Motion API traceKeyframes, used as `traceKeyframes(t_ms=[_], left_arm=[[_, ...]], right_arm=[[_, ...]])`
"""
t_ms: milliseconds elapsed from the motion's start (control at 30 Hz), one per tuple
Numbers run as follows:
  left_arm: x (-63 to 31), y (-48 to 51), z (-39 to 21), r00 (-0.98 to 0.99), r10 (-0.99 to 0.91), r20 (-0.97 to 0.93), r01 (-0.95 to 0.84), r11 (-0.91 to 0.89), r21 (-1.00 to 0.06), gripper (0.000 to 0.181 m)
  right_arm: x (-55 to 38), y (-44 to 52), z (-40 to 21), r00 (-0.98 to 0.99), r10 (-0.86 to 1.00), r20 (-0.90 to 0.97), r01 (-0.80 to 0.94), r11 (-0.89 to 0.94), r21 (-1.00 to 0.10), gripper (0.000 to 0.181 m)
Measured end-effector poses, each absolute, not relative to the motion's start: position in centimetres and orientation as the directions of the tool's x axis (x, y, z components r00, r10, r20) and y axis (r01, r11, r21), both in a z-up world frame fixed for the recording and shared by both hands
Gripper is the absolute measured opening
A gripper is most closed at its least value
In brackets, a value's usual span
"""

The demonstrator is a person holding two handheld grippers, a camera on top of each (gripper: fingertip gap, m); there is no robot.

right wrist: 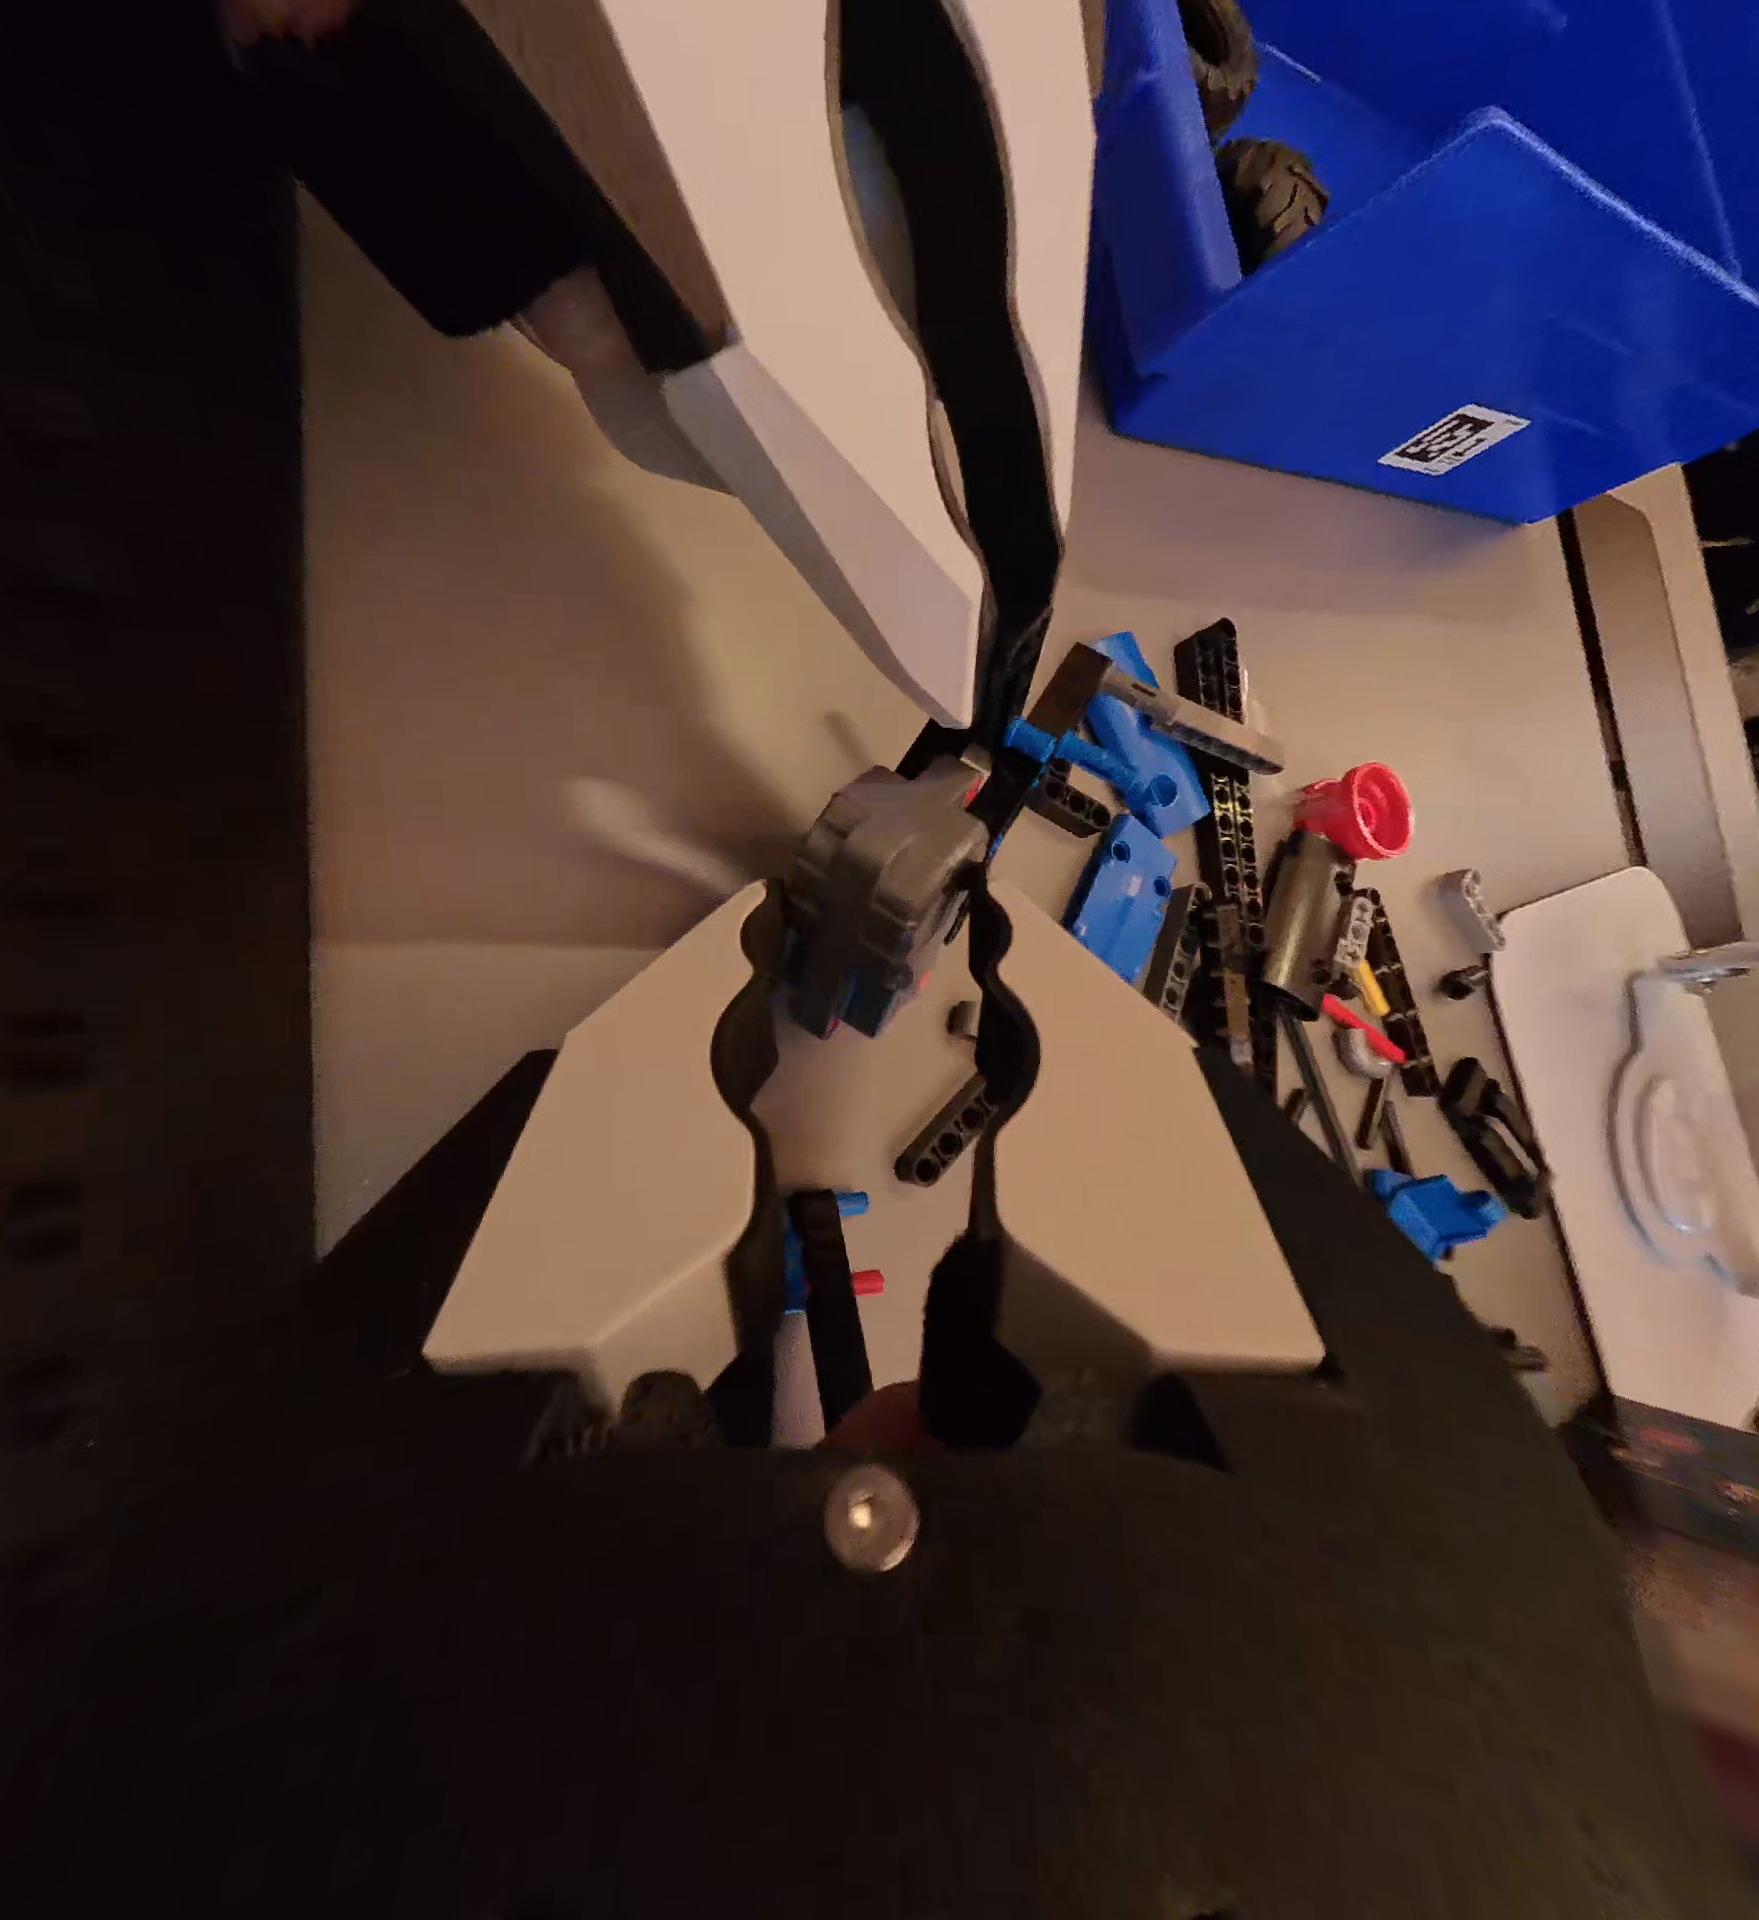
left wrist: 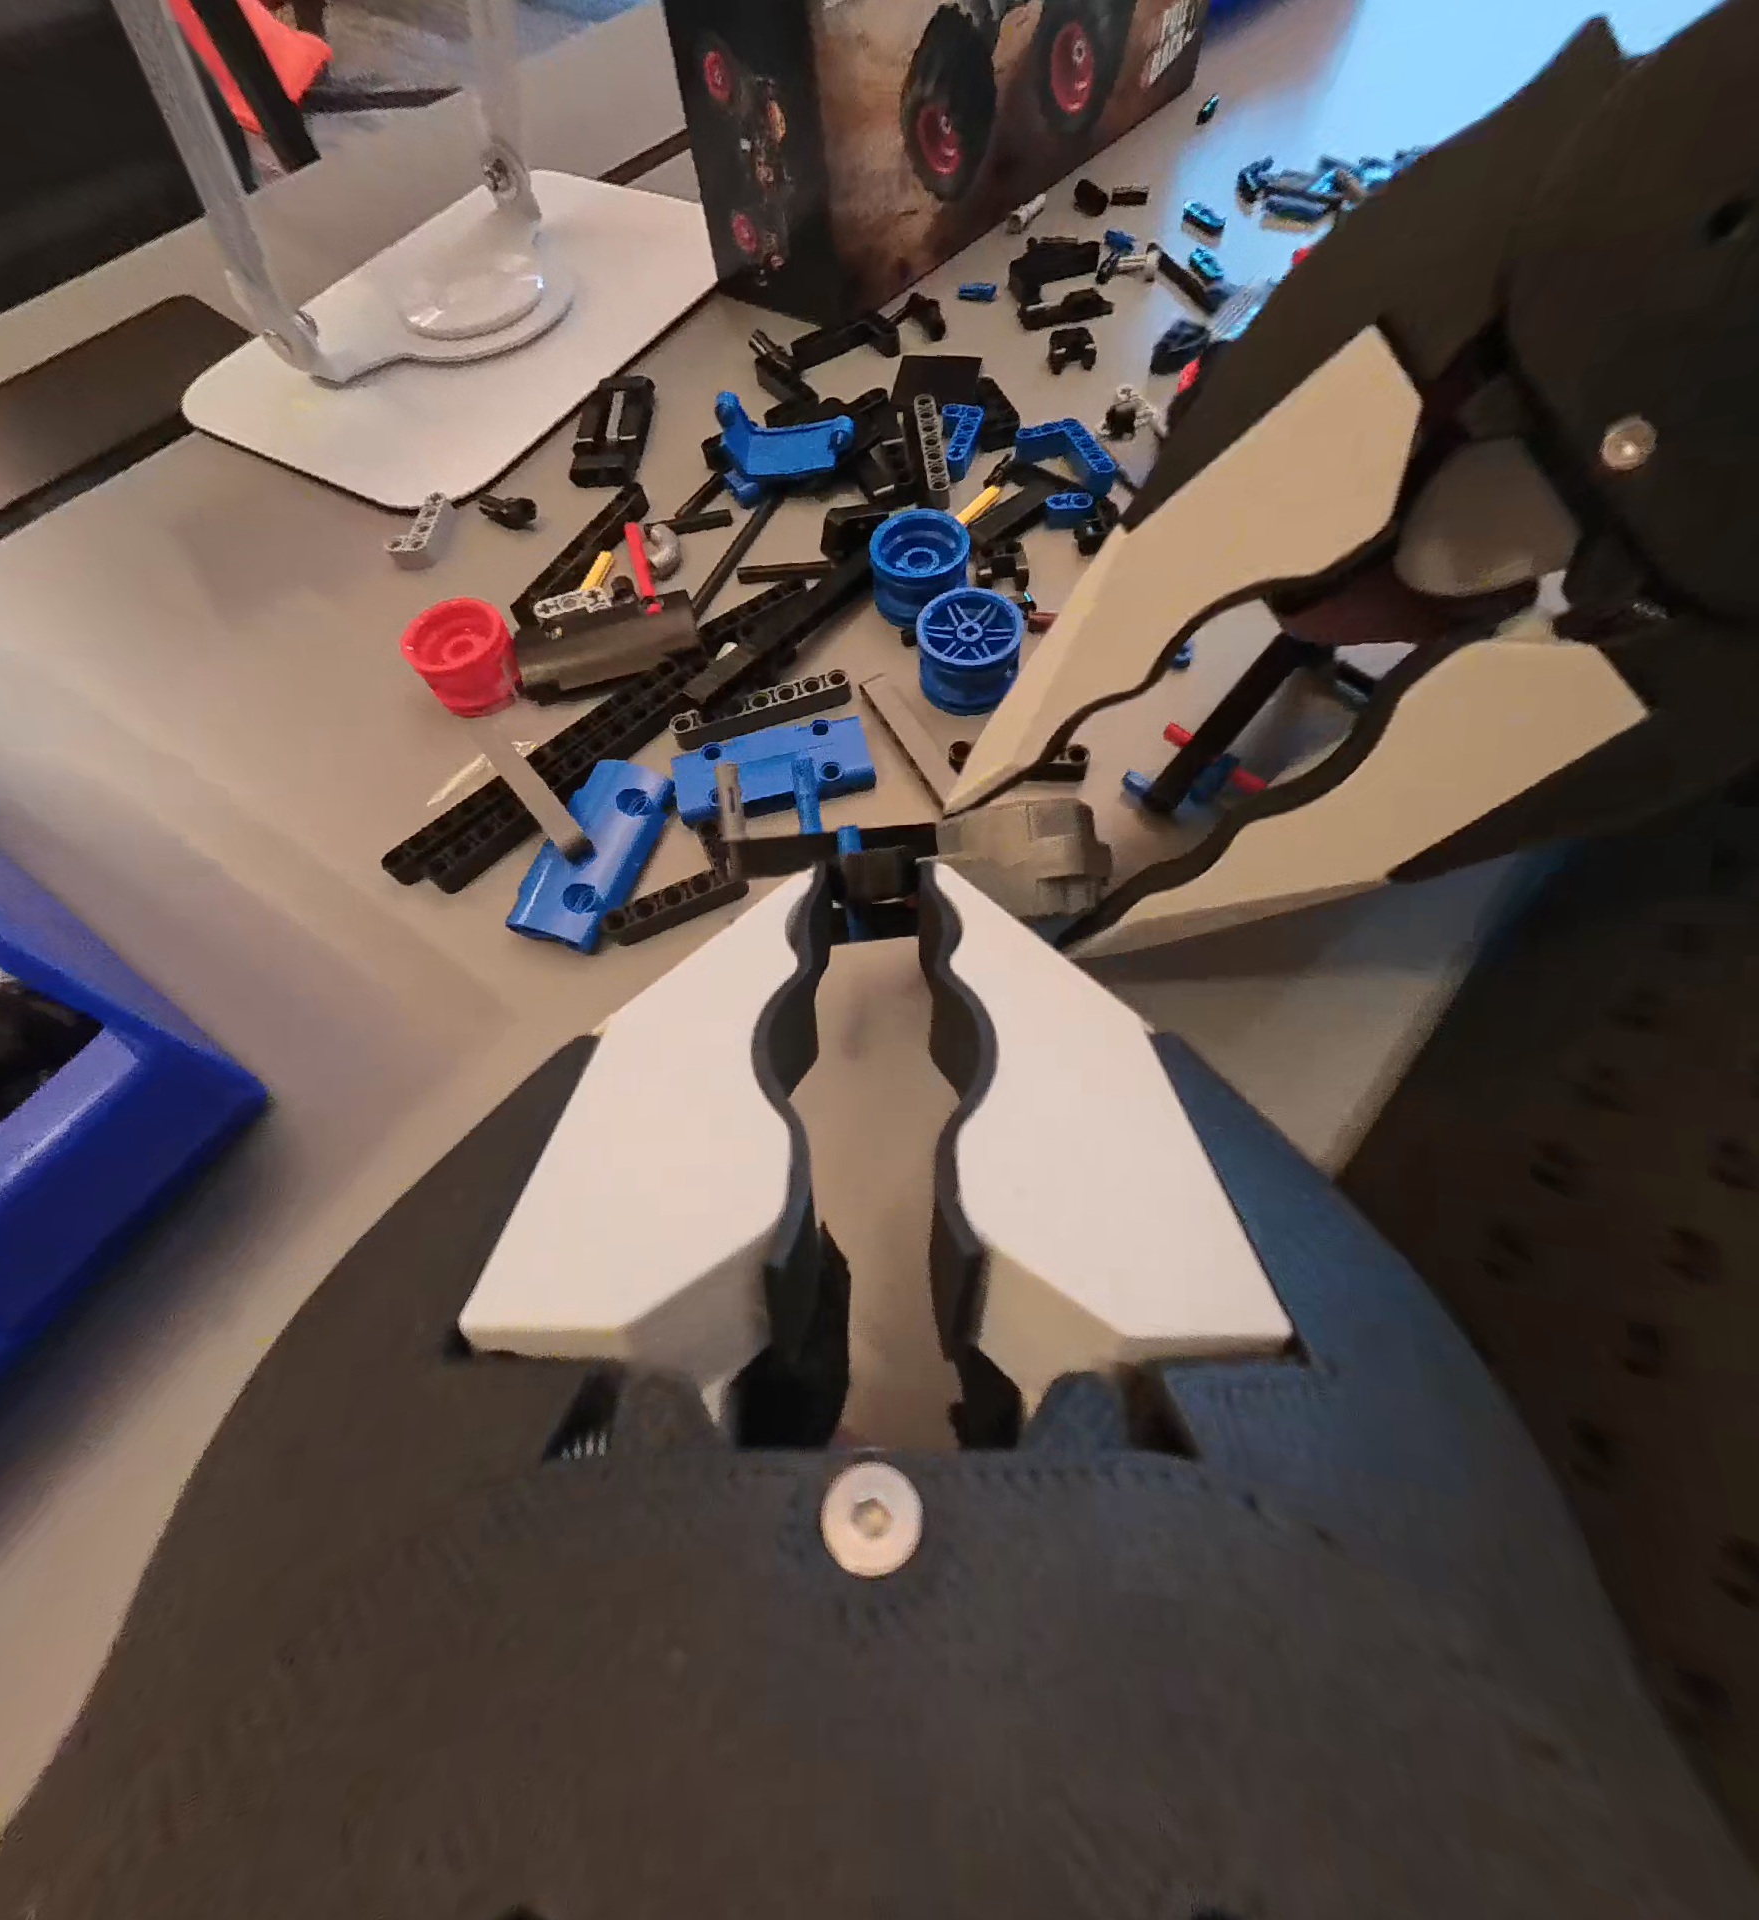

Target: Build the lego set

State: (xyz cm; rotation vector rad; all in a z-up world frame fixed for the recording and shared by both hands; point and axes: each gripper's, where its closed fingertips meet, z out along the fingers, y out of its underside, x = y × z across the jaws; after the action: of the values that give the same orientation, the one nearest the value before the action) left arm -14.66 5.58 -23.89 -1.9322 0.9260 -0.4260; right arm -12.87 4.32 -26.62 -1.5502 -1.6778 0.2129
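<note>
My left gripper [left wrist: 870, 883] is shut on a small black part [left wrist: 877, 868] of a little assembly, just above the grey table. My right gripper [left wrist: 1010, 873] comes in from the right, shut on the grey motor block [left wrist: 1036, 847] that adjoins that black part. In the right wrist view, the right gripper [right wrist: 880, 899] holds the grey motor block [right wrist: 885, 873]. The left gripper [right wrist: 994, 743] reaches down from above and pinches the black frame with blue pins [right wrist: 1046, 743]. How the two pieces join is hidden by the fingers.
Loose parts lie beyond the grippers: two blue wheels [left wrist: 916, 566], a red wheel [left wrist: 459, 655], blue panels [left wrist: 776, 769] and black beams [left wrist: 584, 748]. The set box [left wrist: 906, 135] and a white stand base [left wrist: 439, 343] sit farther back. A blue bin [right wrist: 1477, 312] holds black tyres [right wrist: 1270, 197]. My left and right fingertips are right by each other.
</note>
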Motion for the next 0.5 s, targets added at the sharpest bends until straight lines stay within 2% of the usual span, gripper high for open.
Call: traceKeyframes(t_ms=[67,200,333,500], left_arm=[[-14.8,5.4,-23.7,0.634,-0.771,-0.054,-0.422,-0.287,-0.860,0.016],[-15.6,5.3,-23.1,0.601,-0.798,-0.035,-0.404,-0.266,-0.875,0.038],[-16.0,4.8,-25.0,0.543,-0.839,-0.025,-0.475,-0.282,-0.833,0.040],[-15.9,4.0,-27.0,0.488,-0.872,-0.040,-0.549,-0.271,-0.791,0.044]], right_arm=[[-12.7,4.2,-26.4,0.082,0.919,0.386,0.726,0.210,-0.654,0.032],[-11.8,4.4,-25.9,0.047,0.969,0.243,0.701,0.141,-0.699,0.024],[-11.2,4.1,-26.2,-0.050,0.993,0.102,0.715,0.107,-0.690,0.023],[-11.4,3.9,-26.7,-0.198,0.980,0.007,0.733,0.152,-0.663,0.023]])
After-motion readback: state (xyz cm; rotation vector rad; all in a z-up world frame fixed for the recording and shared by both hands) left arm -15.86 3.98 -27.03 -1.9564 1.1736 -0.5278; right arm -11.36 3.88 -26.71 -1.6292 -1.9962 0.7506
